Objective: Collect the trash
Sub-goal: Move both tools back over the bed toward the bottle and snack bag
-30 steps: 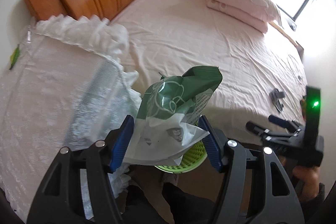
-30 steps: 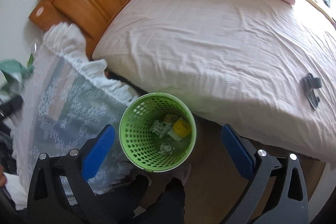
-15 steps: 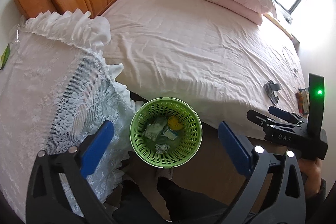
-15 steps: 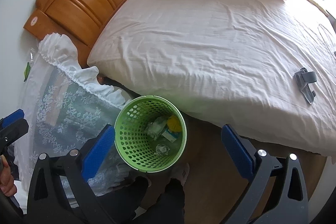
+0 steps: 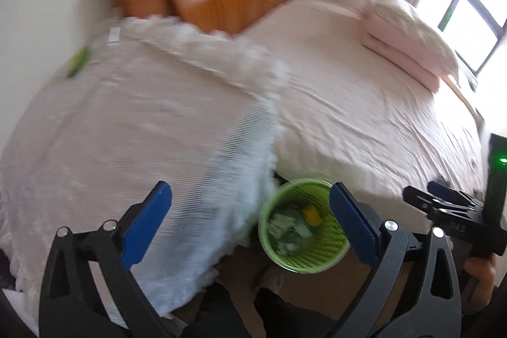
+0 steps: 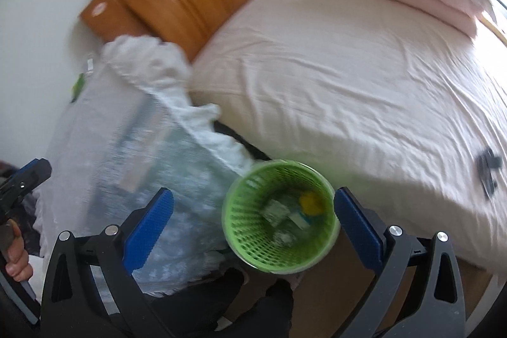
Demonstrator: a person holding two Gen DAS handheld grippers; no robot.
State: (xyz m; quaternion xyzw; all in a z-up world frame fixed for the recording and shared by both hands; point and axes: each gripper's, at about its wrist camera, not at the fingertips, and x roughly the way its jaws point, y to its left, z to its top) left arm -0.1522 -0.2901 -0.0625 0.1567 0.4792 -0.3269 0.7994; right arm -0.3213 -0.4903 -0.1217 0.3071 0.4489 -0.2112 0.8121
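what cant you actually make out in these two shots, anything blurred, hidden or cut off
- Trash in the green basket: both views blurred; only a yellow piece and pale scraps show.
- Small green thing on the lace cloth: motion smear, left wrist view.
- Dark object on the bed: blurred, right wrist view.
- Basket's base: hidden by its own wall.
- Left gripper and right gripper: both open and empty.

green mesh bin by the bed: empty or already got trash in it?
Not empty. The green mesh plastic waste basket stands upright, and at its bottom lie a yellow piece and several pale crumpled wrappers, well below the rim.
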